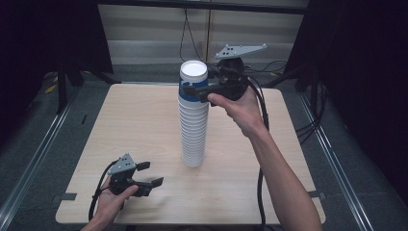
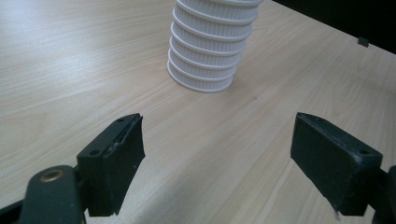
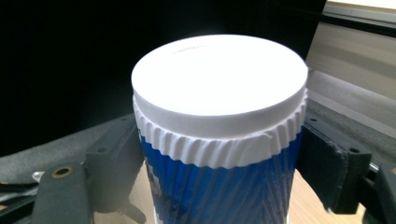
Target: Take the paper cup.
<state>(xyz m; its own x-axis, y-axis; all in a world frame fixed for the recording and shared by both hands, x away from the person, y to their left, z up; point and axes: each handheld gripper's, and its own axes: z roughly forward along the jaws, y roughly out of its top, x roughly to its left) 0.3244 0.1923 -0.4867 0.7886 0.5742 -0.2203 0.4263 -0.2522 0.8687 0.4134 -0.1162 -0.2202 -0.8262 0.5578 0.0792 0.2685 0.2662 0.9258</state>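
White ribbed paper cups form a tall stack (image 1: 194, 122) that stands upside down near the middle of the table (image 1: 144, 125), a little toward its far edge, and the top cup (image 1: 193, 82) wears a blue band below its white base. The right claw (image 1: 196, 92) reaches in level from the right-hand side of the table with one jaw on either side of that blue cup. In the right gripper view the cup (image 3: 219, 140) sits squarely between the black jaws; the left-hand one lies against its wall, and on the other side I cannot tell whether the pad touches yet, so the claw is about half open and the grip looks near but not proven. The left claw (image 1: 150, 176) rests low by the near left corner of the table, well apart from the stack, its jaws spread wide with nothing between them. By my reading the cup will handle light and thin-walled: it crushes easily under a hard squeeze and may cling to the one nested beneath it. The ribbed rim ring gives friction, so the best hold seems to be on the blue wall just below that ring, on opposite sides, with gentle pressure and a straight upward pull, since the tall column could tip if dragged sideways.
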